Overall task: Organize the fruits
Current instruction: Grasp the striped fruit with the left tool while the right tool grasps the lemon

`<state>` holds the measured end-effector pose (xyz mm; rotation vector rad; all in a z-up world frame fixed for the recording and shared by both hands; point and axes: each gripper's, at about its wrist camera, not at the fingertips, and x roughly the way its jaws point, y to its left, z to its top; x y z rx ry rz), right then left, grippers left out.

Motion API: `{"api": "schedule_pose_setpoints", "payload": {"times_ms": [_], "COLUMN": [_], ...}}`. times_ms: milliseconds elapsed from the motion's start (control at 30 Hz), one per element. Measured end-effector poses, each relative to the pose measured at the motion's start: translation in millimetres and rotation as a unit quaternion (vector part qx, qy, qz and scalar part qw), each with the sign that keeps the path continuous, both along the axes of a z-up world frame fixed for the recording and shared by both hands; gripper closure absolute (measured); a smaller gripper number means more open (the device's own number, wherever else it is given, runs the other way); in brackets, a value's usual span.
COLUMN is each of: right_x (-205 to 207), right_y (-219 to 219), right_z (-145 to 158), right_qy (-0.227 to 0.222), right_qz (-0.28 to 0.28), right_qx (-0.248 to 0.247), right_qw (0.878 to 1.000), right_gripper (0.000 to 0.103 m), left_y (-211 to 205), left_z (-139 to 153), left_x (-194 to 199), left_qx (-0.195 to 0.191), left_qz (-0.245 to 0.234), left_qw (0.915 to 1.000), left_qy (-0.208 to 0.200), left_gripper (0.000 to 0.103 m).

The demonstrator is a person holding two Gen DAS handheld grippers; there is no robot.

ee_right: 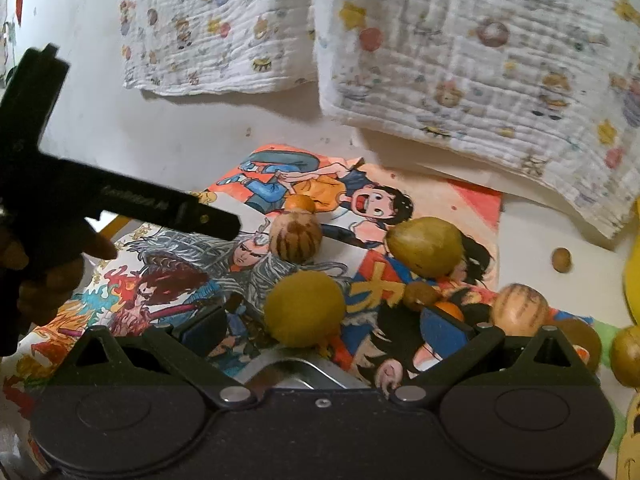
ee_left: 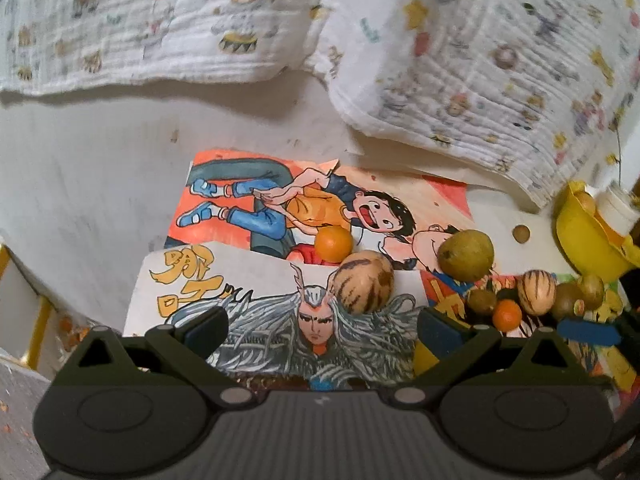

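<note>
Yellow hand-lettered characters (ee_left: 173,280) on comic drawing (ee_left: 224,304) beside striped fruit (ee_left: 364,280).

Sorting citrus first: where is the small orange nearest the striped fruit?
In the left wrist view the small orange sits mid-frame on the cartoon poster, just up-left of the striped fruit, apparently touching it.

You have a yellow lemon (ee_right: 304,309) at 6 o'clock. A green pear (ee_right: 425,247) lies at 3. A striped tan fruit (ee_right: 295,240) and small orange (ee_right: 301,202) touch at 12.
</note>
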<state>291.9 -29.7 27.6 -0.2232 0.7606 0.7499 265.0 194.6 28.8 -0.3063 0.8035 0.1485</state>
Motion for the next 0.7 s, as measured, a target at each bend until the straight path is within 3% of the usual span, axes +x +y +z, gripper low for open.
{"api": "schedule_pose_setpoints", "payload": {"times_ms": [700], "right_x": [24.0], "right_y": [30.7], "right_z": [-36.3], "right_qy": [0.023], "right_qz": [0.009], "right_qx": [-0.012], "right_qw": [1.0], "right_gripper": [0.002], "left_y": [9.0], "left_z": [-28.3], "left_x": [46.1], "left_qx": [-0.08], "left_qz": [-0.005], "left_qw": [0.9967], "left_qy": [0.016], "left_gripper": [0.005]}}
